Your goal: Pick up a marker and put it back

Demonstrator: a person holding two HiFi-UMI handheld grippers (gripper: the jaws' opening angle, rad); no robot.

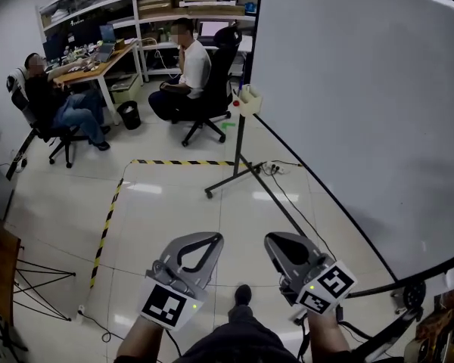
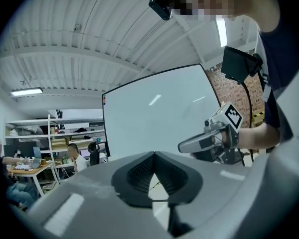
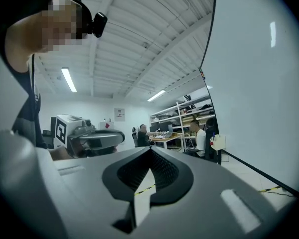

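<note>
A small white holder box (image 1: 248,101) hangs at the left edge of the big whiteboard (image 1: 363,112), far ahead of both grippers. Something blue sticks up out of the holder box (image 3: 218,142); no marker can be made out clearly. My left gripper (image 1: 214,238) and right gripper (image 1: 275,238) are side by side at the bottom of the head view, over the floor. Both point level with their tips together and nothing between them. The left gripper view shows its shut tips (image 2: 154,153) and the right gripper (image 2: 209,141) beside it. The right gripper view shows its shut tips (image 3: 150,148).
The whiteboard's black stand (image 1: 234,176) reaches across the floor, with cables (image 1: 276,169) next to it. Yellow-black tape (image 1: 106,225) marks the tiles. Two people sit on office chairs (image 1: 204,119) near desks (image 1: 91,66) and shelves at the back. A black bin (image 1: 129,114) stands there.
</note>
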